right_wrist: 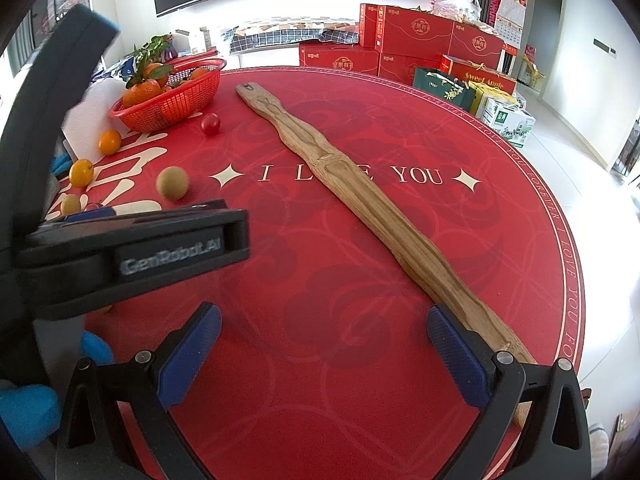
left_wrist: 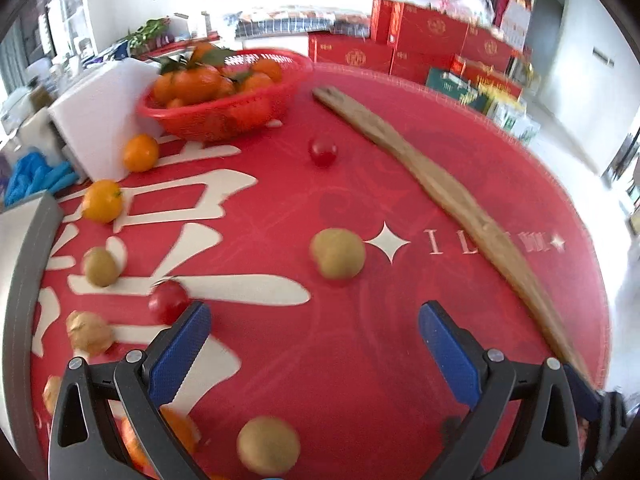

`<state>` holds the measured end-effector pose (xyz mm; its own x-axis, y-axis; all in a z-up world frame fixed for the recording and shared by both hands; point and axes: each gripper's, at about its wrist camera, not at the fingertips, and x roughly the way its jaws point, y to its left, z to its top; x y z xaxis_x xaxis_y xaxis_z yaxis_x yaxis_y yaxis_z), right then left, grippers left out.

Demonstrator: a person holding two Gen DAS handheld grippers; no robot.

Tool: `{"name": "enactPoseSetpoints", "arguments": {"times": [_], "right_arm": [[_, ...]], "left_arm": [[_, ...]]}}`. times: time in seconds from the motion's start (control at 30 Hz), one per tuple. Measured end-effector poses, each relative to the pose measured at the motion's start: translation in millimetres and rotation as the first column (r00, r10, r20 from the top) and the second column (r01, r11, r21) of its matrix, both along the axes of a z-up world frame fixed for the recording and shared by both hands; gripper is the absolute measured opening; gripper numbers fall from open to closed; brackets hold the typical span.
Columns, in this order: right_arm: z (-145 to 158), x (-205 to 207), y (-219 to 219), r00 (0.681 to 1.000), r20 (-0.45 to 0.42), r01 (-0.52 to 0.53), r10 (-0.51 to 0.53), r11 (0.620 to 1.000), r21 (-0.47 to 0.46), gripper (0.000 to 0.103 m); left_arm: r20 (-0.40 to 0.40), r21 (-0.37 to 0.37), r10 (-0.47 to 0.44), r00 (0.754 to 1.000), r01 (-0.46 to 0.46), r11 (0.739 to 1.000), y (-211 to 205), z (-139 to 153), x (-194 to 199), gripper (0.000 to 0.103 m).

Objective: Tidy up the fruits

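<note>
Red round worktop (right_wrist: 360, 280) with white lettering sits before a stack of red gift boxes (right_wrist: 412, 44) and a wall screen. Red plastic mesh basket (left_wrist: 224, 108), already heaped with leafy oranges, stands at the far left edge, likely the collection point. Loose fruit lies scattered left of a long flat wooden stick (right_wrist: 360, 208): two small oranges (left_wrist: 140, 152), two red cherry tomatoes (left_wrist: 323, 152), several round yellow-green fruits (left_wrist: 338, 254), species unclear through motion blur. Left hand-held gripper (left_wrist: 314, 320) hovers low, fingers spread wide and empty, lined up towards the nearest yellow-green fruit. Right hand-held gripper (right_wrist: 324, 320) also gapes empty, parked over bare cloth beside the stick.
</note>
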<state>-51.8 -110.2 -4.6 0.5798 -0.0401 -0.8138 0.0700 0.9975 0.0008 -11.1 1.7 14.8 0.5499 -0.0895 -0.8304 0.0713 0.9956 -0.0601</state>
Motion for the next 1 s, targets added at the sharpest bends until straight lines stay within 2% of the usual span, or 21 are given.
{"name": "enactPoseSetpoints", "arguments": {"times": [0.1,0.17,0.23,0.27,0.3,0.37,0.47,0.57,0.6,0.67,0.73,0.83,0.9,1.0], "right_arm": [[0.7,0.5,-0.6,1.000,0.000,0.000,0.000,1.000,0.000,0.103],[0.8,0.6,0.0,1.000,0.000,0.000,0.000,1.000,0.000,0.103],[0.7,0.6,-0.5,1.000,0.000,0.000,0.000,1.000,0.000,0.103],[0.8,0.7,0.0,1.000,0.000,0.000,0.000,1.000,0.000,0.103],[0.7,0.7,-0.5,1.000,0.000,0.000,0.000,1.000,0.000,0.103],[0.8,0.8,-0.1,1.000,0.000,0.000,0.000,1.000,0.000,0.103],[0.7,0.9,-0.4,1.000,0.000,0.000,0.000,1.000,0.001,0.103],[0.8,0.8,-0.5,1.000,0.000,0.000,0.000,1.000,0.000,0.103],[0.8,0.9,-0.5,1.000,0.000,0.000,0.000,1.000,0.001,0.103],[1.0,0.8,-0.1,1.000,0.000,-0.001,0.001,1.000,0.001,0.103],[0.6,0.7,-0.7,1.000,0.001,0.000,0.000,1.000,-0.002,0.103],[0.6,0.5,-0.4,1.000,0.001,0.000,0.000,1.000,-0.003,0.103],[0.4,0.8,-1.1,1.000,0.000,0.000,0.000,1.000,-0.003,0.103],[0.4,1.3,-1.7,1.000,-0.001,-0.001,0.001,1.000,-0.002,0.103]], "left_arm": [[0.034,0.029,0.001,0.999,-0.002,1.000,22.1,23.8,-21.5,0.103],[0.116,0.047,0.004,0.993,-0.009,0.999,40.7,33.7,-43.5,0.103],[0.127,0.068,0.011,0.992,-0.019,0.997,62.0,39.7,-60.8,0.103],[0.139,0.070,0.020,0.990,-0.030,0.997,73.2,38.8,-71.3,0.103],[0.144,0.028,0.026,0.989,-0.030,0.999,84.3,35.2,-83.6,0.103],[0.130,0.011,0.024,0.991,-0.026,1.000,99.7,25.6,-103.9,0.103],[0.094,0.022,0.033,0.995,-0.035,0.999,107.5,3.0,-122.7,0.103],[0.029,0.029,0.045,0.999,-0.045,0.999,108.4,-15.9,-120.5,0.103],[0.058,0.019,0.053,0.997,-0.054,0.998,109.6,-14.8,-122.3,0.103],[0.044,0.020,0.084,0.995,-0.085,0.996,112.0,-15.8,-118.3,0.103],[0.073,0.019,0.102,0.992,-0.104,0.994,112.3,-19.7,-119.4,0.103],[0.052,0.012,0.074,0.996,-0.074,0.997,113.7,-23.2,-113.8,0.103],[0.028,-0.018,0.047,0.999,-0.046,0.999,118.8,-24.6,-108.1,0.103],[0.023,-0.070,0.077,0.997,-0.075,0.995,133.9,-25.6,-102.3,0.103]]}}
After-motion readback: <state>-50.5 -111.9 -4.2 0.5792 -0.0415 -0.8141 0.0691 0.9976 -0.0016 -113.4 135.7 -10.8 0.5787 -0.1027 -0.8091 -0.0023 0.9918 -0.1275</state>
